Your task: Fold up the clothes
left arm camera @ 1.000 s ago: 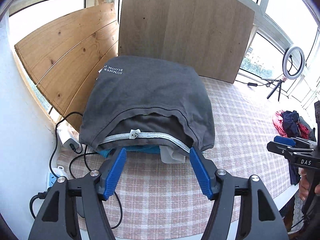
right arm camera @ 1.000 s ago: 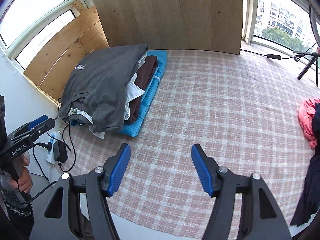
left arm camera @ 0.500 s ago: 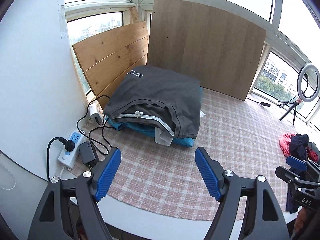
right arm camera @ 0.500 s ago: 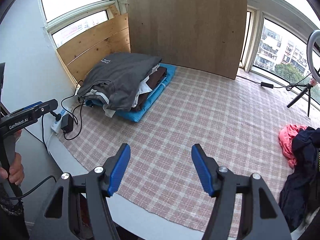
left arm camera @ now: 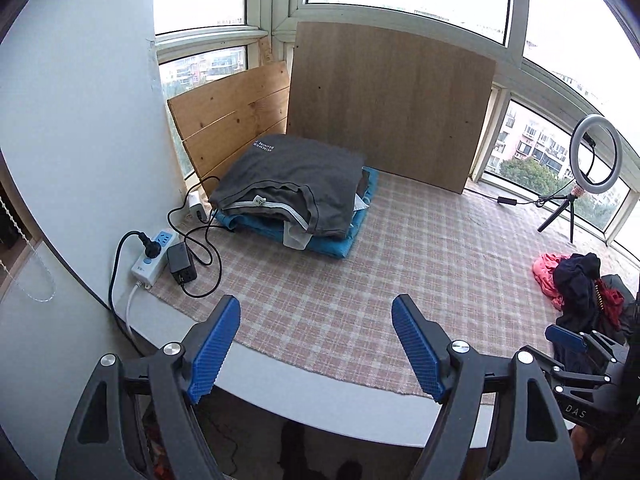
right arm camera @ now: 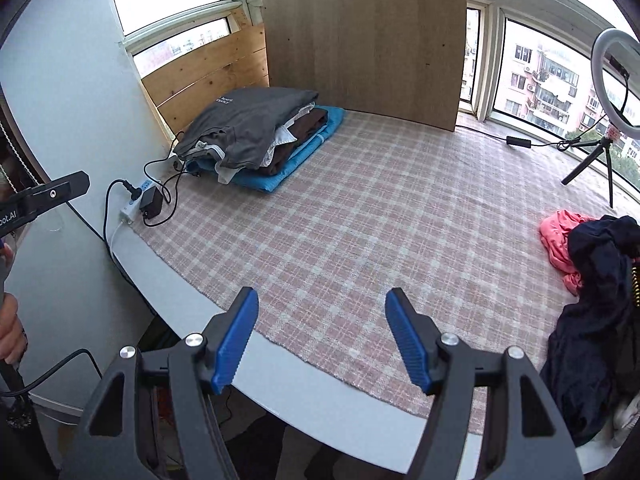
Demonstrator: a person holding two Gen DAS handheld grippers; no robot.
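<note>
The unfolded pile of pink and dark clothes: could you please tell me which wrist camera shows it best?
The right wrist view: the unfolded pile is larger there, with pink cloth clearly apart from dark fabric. The left wrist view shows it smaller, at the right edge, partly behind the right gripper.

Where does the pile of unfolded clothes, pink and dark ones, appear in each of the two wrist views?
Left wrist view: the pile of unfolded clothes lies at the right edge, below the ring light.
Right wrist view: the pile is at the right edge, larger, below the ring light.
Shared landmark: the folded stack against the wooden boards, far left of the checked cloth.
</note>
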